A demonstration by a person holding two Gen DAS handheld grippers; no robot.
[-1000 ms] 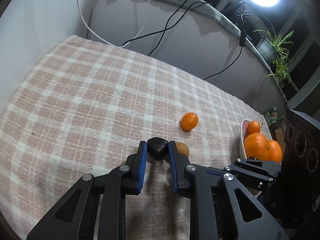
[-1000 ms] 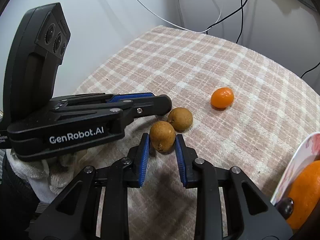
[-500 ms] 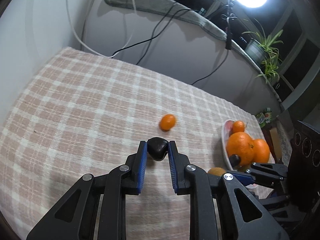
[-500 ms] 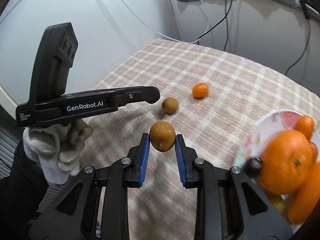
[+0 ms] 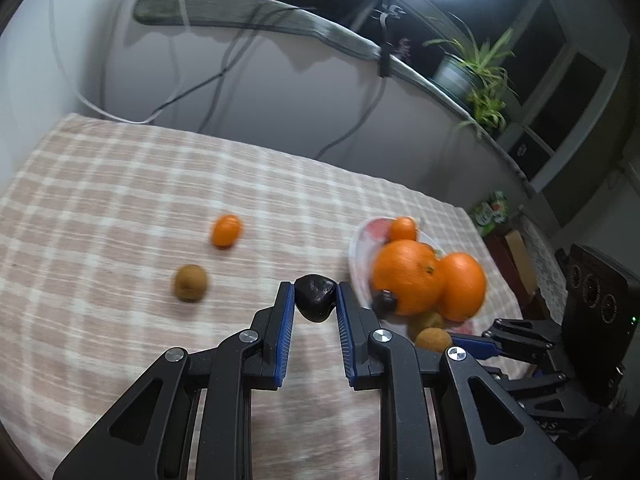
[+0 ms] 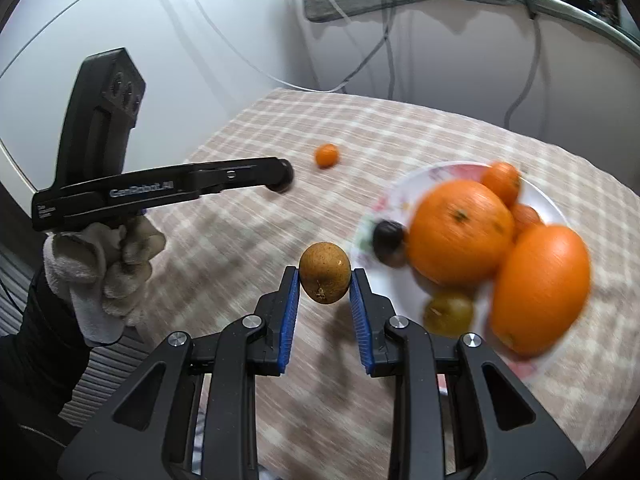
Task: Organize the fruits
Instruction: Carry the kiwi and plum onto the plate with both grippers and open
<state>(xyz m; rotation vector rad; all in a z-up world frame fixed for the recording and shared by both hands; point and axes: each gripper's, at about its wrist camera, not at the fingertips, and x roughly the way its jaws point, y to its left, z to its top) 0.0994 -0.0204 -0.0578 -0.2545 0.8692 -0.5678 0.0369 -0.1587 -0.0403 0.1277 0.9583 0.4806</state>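
Left wrist view shows the left claw (image 5: pixel 316 300) clenched on a dark fruit (image 5: pixel 315 297) just beside the plate (image 5: pixel 358 248) of oranges (image 5: pixel 408 276), while the right claw (image 6: pixel 325 278) grips a brown fruit (image 6: pixel 325 272) above the bench (image 6: pixel 240 240), near the plate's rim.

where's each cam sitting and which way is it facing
Left wrist: on the left gripper, looking down along its fingers at the dark fruit and checked cloth; right gripper at lower right.
Right wrist: on the right gripper, facing the brown fruit and plate; gloved hand at left.
Shared: plate, small orange fruit.
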